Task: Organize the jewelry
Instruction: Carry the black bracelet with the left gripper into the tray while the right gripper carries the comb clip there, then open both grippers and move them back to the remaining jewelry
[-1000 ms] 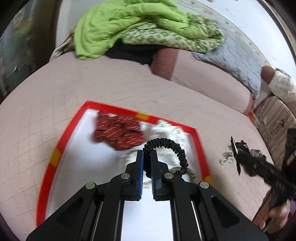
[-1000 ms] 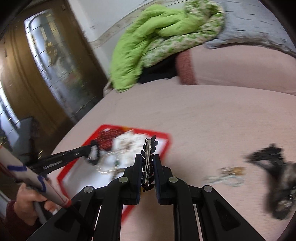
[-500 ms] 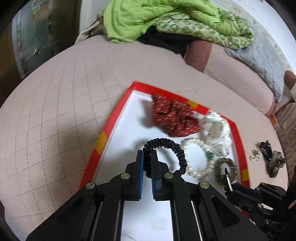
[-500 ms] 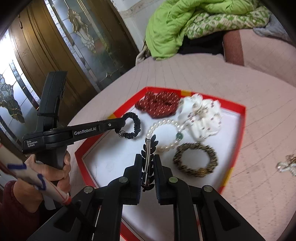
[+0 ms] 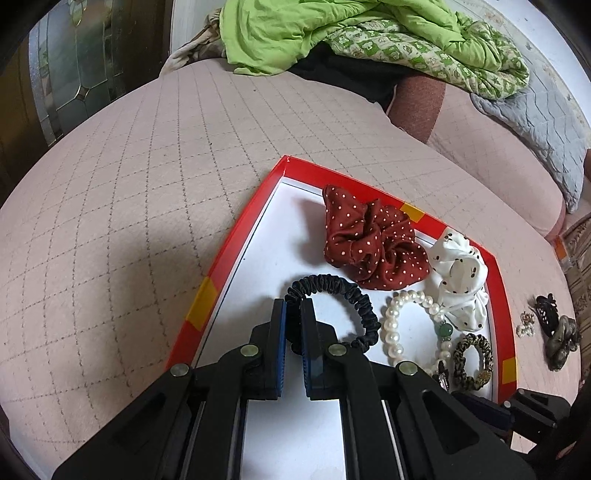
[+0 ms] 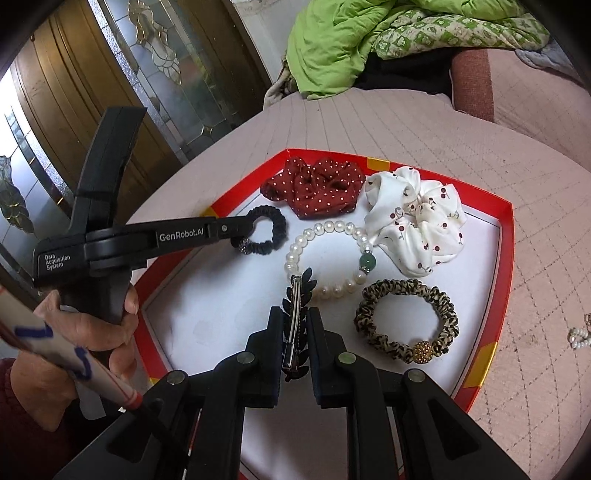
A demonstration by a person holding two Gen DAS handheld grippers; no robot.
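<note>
My left gripper (image 5: 292, 308) is shut on a black hair tie (image 5: 354, 295) and holds it low over the left part of the red-rimmed white tray (image 5: 236, 243); it also shows in the right wrist view (image 6: 251, 227). My right gripper (image 6: 295, 315) is shut on a black leaf-shaped hair clip (image 6: 297, 321) over the tray's (image 6: 506, 258) front middle. In the tray lie a red dotted scrunchie (image 6: 314, 190), a white cherry scrunchie (image 6: 417, 221), a pearl bracelet (image 6: 325, 258) and a leopard hair tie (image 6: 406, 319).
The tray lies on a pink quilted bed. On the bed right of the tray lie small pearl earrings (image 5: 526, 325) and a dark hair claw (image 5: 557, 332). A green blanket pile (image 5: 351, 33) and a grey pillow (image 5: 535, 122) are at the back.
Both grippers have moved in over the tray and lower, each still holding its item. The black hair tie now hangs close to the tray floor beside the pearl bracelet.
</note>
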